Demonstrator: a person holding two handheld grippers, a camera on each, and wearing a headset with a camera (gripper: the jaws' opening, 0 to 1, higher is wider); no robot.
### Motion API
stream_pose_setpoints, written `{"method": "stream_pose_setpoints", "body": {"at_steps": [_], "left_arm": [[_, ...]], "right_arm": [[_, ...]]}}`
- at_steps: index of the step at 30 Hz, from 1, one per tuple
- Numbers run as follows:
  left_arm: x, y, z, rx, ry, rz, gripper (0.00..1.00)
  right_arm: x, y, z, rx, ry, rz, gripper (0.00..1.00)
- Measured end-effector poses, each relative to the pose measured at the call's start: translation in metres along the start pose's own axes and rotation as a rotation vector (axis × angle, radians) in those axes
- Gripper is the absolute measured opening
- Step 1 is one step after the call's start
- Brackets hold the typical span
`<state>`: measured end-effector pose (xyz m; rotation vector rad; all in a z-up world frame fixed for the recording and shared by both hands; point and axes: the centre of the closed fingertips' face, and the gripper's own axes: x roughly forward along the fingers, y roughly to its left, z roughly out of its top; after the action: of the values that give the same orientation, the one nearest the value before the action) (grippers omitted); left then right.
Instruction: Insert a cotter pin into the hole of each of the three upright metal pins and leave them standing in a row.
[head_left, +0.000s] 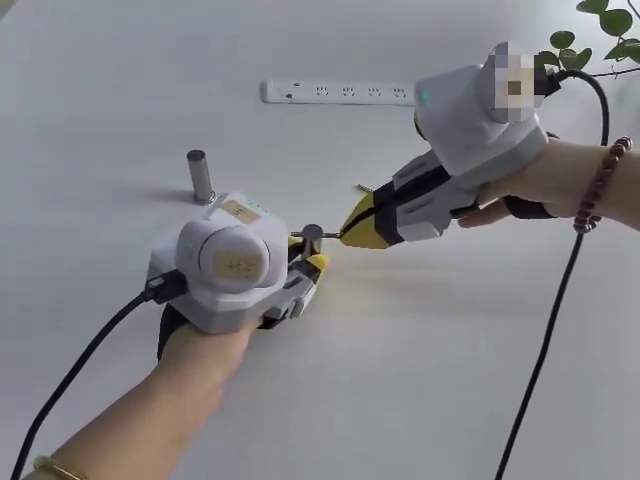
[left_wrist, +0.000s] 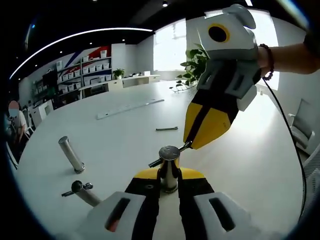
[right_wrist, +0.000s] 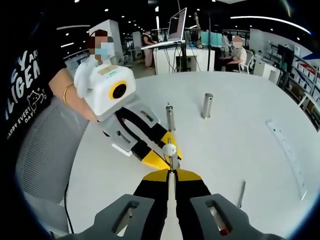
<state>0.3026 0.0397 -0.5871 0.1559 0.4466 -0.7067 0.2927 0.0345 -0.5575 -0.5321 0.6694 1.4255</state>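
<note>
Steady with the left gripper (left_wrist: 169, 176), clenched around the upright metal pin (left_wrist: 169, 159) on the table (head_left: 400, 380). Mind the fitted pin (left_wrist: 82, 191) close by. Push level with the right gripper (head_left: 350, 232), pinched tight on the cotter pin (left_wrist: 156, 162) (tip apparently poking out past the hole). Drive straight, no twisting, no tipping. Leave for later the bare pin (head_left: 200, 175) standing beyond and the spare cotter pin (left_wrist: 166, 129) lying flat farther out.

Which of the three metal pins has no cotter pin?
The far metal pin, standing alone with a bare top; the other two hold cotter pins.
</note>
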Motion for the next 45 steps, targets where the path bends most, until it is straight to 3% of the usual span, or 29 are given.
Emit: {"method": "stream_pose_setpoints", "body": {"at_steps": [24, 27, 32, 45], "left_arm": [[0.001, -0.001, 0.000, -0.031, -0.011, 0.011, 0.11], [0.001, 0.000, -0.001, -0.039, -0.009, 0.010, 0.11], [0.001, -0.001, -0.001, -0.036, -0.010, 0.015, 0.11], [0.001, 0.000, -0.001, -0.034, -0.009, 0.016, 0.11]], "right_arm": [[0.006, -0.004, 0.005, -0.025, -0.002, -0.011, 0.00], [0.005, -0.006, 0.011, -0.007, -0.028, -0.025, 0.10], [0.009, -0.003, 0.014, 0.000, -0.044, -0.030, 0.14], [0.022, -0.001, 0.018, -0.037, -0.028, -0.025, 0.11]]}}
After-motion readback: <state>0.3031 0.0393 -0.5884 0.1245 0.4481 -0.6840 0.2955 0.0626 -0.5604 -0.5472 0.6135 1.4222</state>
